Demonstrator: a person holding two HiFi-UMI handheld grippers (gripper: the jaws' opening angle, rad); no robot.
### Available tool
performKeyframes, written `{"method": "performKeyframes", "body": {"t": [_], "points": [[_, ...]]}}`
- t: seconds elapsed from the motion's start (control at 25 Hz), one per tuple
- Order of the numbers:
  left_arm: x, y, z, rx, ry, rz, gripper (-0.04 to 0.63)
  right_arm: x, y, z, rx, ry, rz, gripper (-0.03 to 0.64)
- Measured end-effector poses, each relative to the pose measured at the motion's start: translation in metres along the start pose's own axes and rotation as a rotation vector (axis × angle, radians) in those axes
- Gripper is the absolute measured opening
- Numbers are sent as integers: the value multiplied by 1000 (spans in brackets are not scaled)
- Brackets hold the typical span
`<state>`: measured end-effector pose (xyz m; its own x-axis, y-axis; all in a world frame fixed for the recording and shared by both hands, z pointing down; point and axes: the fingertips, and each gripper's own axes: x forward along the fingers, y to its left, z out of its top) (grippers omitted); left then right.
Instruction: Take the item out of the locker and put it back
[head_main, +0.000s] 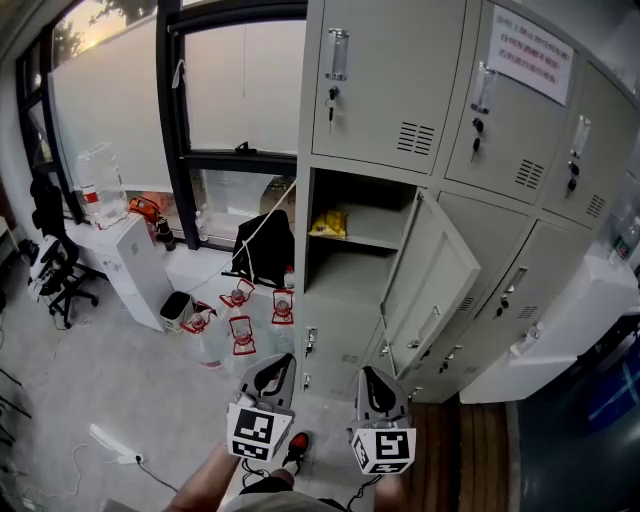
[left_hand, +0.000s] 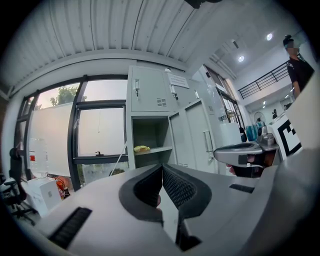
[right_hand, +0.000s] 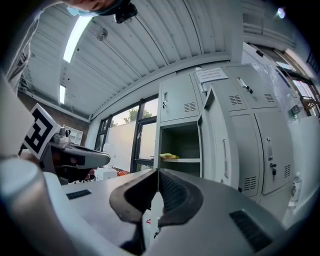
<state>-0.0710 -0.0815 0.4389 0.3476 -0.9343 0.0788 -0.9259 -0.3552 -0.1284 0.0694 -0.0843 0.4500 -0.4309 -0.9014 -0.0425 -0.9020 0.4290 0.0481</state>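
Observation:
A yellow item (head_main: 329, 223) lies on the shelf of the open grey locker (head_main: 352, 262), whose door (head_main: 428, 283) swings out to the right. The same item shows small and far in the left gripper view (left_hand: 141, 148) and in the right gripper view (right_hand: 169, 156). My left gripper (head_main: 276, 366) and right gripper (head_main: 369, 377) hang side by side low in the head view, well short of the locker. Both are shut with nothing between their jaws. In their own views the left gripper (left_hand: 162, 167) and right gripper (right_hand: 157, 172) tips meet.
Closed locker doors (head_main: 385, 75) surround the open one. Red-and-white bottles (head_main: 241, 334) and a black bag (head_main: 266, 250) stand on the floor left of the locker. A white cabinet (head_main: 135, 268) and an office chair (head_main: 55, 270) sit by the window. A white cabinet (head_main: 560, 330) stands at right.

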Motion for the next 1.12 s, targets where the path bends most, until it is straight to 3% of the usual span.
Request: {"method": "performKeyframes", "body": {"t": [0.72, 0.88, 1.12], "points": [[187, 85, 14, 34, -6, -77, 23, 183, -66, -1, -3, 10, -67, 23], [214, 96, 20, 130, -14, -49, 25, 203, -74, -6, 0, 16, -74, 23], [243, 102, 36, 378, -12, 17, 25, 213, -85, -11, 8, 24, -87, 23]]}}
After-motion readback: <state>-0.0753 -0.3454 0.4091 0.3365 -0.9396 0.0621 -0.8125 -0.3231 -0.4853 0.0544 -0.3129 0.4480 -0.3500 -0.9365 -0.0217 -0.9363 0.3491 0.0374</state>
